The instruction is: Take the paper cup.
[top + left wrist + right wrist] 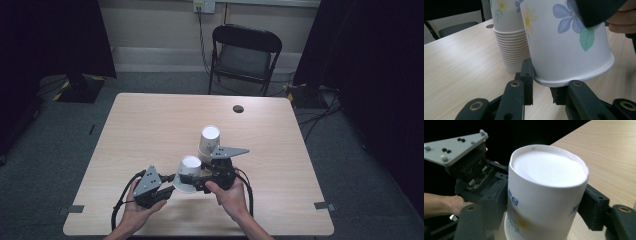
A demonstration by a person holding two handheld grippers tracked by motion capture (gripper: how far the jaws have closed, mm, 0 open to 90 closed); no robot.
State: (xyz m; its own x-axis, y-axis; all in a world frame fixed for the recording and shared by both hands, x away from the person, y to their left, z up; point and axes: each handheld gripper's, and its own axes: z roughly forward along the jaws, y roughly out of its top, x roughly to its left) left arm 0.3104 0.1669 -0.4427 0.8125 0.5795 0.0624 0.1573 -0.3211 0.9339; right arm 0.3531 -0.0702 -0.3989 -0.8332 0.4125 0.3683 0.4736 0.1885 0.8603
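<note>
An upside-down paper cup (pixel 189 170) with a flower print (pixel 569 45) is held tilted over the table's near edge. My right gripper (pixel 194 181) is shut on its body, with a black pad pressed against each side of the cup (pixel 544 195). My left gripper (pixel 169 189) meets the cup's rim from the left. One of its fingers (pixel 527 72) lies against the outer wall, and the other goes under the rim. Just behind stands a stack of upside-down cups (pixel 209 140) on the table (pixel 150 125). The left gripper's grey plate (pixel 456 145) shows in the right gripper view.
A black folding chair (pixel 245 55) stands beyond the table's far edge. A dark round grommet (pixel 238 108) sits near the far right of the tabletop. Dark curtains and floor cables flank both sides.
</note>
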